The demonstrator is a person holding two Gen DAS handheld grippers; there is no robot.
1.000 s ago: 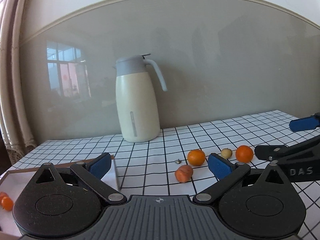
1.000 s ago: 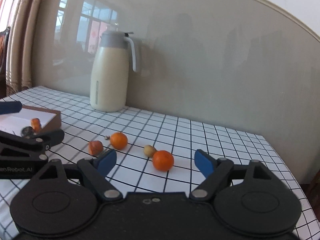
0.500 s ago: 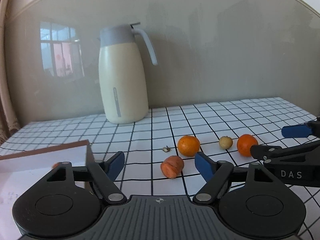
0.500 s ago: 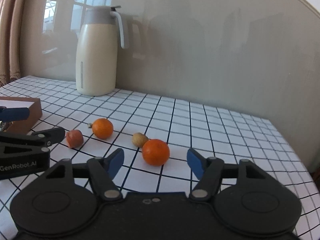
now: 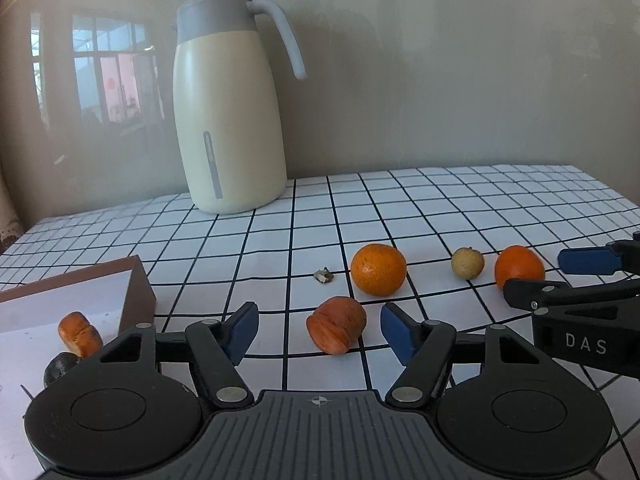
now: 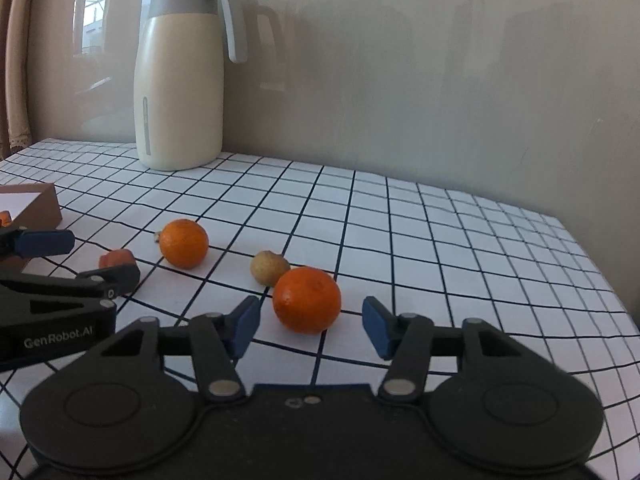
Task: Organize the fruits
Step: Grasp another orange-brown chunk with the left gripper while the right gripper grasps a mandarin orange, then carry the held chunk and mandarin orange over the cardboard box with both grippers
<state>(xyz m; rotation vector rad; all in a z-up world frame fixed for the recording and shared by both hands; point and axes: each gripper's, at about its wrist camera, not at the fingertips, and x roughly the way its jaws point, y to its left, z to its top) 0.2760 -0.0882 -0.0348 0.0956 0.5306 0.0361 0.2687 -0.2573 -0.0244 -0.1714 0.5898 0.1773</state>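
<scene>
On the checked tablecloth a reddish-orange fruit piece [image 5: 337,324] lies between the blue pads of my left gripper [image 5: 319,332], whose jaws are closing without touching it. Behind it sit an orange [image 5: 378,269], a small tan fruit [image 5: 467,263] and a second orange [image 5: 519,266]. In the right wrist view that second orange [image 6: 307,299] lies between the pads of my right gripper [image 6: 310,325], jaws closing, gaps still on both sides. The tan fruit [image 6: 269,267] touches it from behind. The first orange [image 6: 184,243] and the fruit piece [image 6: 116,258] lie to the left.
A brown box [image 5: 136,284] with a white inside holds an orange piece [image 5: 79,332] and a dark fruit [image 5: 60,366] at the left. A cream thermos jug [image 5: 230,120] stands by the wall. A small scrap [image 5: 323,275] lies near the first orange. The table edge runs at right.
Both grippers moved forward and down toward the fruit and their jaws narrowed. The fruit piece now lies between the left pads, the orange between the right pads.
</scene>
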